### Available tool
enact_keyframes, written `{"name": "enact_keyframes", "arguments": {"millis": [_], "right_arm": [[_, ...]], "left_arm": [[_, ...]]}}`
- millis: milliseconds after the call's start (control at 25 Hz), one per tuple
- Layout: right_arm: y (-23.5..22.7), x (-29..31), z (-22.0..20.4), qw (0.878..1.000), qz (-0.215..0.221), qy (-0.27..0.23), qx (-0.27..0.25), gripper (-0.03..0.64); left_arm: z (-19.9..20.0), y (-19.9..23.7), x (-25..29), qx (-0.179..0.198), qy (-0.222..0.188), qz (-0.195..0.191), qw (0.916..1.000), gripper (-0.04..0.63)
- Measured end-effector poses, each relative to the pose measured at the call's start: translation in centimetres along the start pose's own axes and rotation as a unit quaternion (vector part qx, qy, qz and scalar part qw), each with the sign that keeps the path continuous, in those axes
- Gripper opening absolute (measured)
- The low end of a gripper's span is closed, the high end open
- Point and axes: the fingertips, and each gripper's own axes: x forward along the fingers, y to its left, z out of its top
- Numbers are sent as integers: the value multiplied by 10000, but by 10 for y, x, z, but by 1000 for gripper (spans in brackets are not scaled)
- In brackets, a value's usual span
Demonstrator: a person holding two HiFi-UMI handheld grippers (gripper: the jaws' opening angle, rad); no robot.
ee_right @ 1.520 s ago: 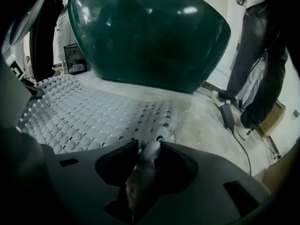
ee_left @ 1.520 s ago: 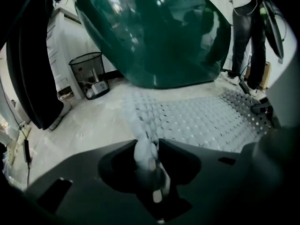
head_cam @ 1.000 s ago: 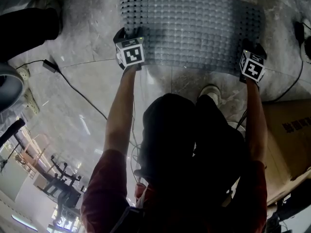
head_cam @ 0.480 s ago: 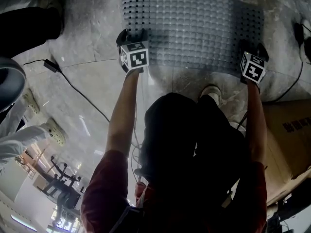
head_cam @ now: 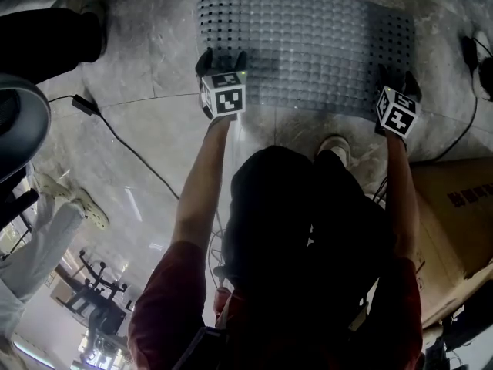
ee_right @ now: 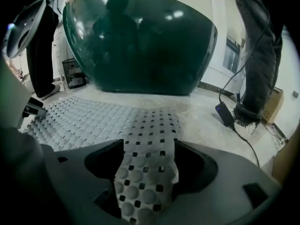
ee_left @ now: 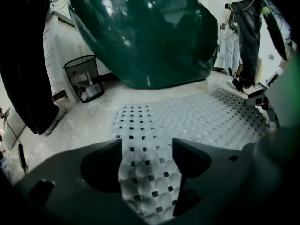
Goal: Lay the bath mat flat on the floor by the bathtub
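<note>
The mat point(head_cam: 308, 45) lies flat on the floor point(head_cam: 139, 122) just in front of the dark green bathtub point(ee_right: 140, 41), its long side running along the tub's base. The left tongs point(ee_left: 146, 146) sit at the mat's left corner on the side away from the tub; they are opening, with the mat's edge between them. The right tongs point(ee_right: 149, 149) sit at the other corner away from the tub, spread wide, the mat's edge lying unpinched between them
</note>
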Motion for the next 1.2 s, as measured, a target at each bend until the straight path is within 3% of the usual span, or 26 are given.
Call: {"name": "enact_keyframes", "arguments": {"millis": [600, 760, 1200], "right_arm": [[75, -50, 85, 9896, 880, -1131, 156, 330], [96, -76, 115, 9815, 1073, -1569, -210, 330], [100, -180, 233, 9677, 1293, -2147, -282, 328]], "left_arm": [[82, -67, -36, -403, -683, -698, 9944, 321], [107, -76, -54, -422, -948, -778, 9916, 321], [224, -82, -165, -186, -1568, -769, 9845, 321]]}}
